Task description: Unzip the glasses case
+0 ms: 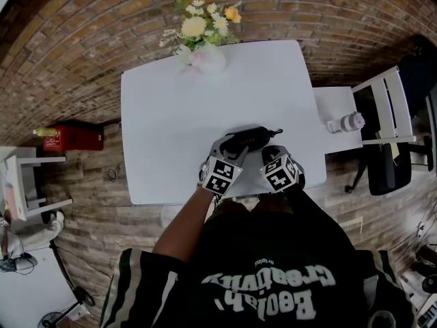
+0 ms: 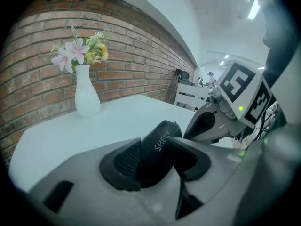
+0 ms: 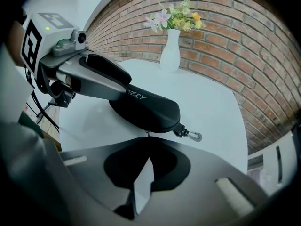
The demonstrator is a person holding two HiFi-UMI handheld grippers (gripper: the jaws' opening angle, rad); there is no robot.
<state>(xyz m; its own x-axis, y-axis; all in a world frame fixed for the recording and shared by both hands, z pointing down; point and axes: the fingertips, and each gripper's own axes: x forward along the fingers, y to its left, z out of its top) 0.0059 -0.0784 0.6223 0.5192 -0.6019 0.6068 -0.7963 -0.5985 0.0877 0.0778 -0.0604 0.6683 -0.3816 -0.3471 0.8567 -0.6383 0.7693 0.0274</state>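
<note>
On the white bench [image 1: 171, 108], low and just right of centre in the head view, the black glasses case [image 1: 247, 139] is laid near the front edge, with a tool at each end. The left hand-held gripper [image 2: 157, 160] is seen grasping one end of the case; its ribbed pads [image 2: 123, 160] are pressed against both sides of the shell, next to white lettering. The right hand-held gripper [image 3: 147, 139] is shown clenched, its jaws brought together; at the centre of its own view the tips are pinched on the small zipper pull [image 3: 146, 133] at the case's near edge. A metal clip [image 3: 194, 136] is hung from the end of the case just right of that point.

A white vase [image 1: 205, 59] holding pale flowers [image 1: 201, 20] is stood at the far edge of the bench, top centre of the head view, well apart from the case; a brick wall [image 1: 102, 39] is seen beyond it. At the right of that view a bottle [image 1: 349, 121] is carried on a smaller white table [image 1: 328, 104]; at middle left a red box [image 1: 72, 139] is seen.
</note>
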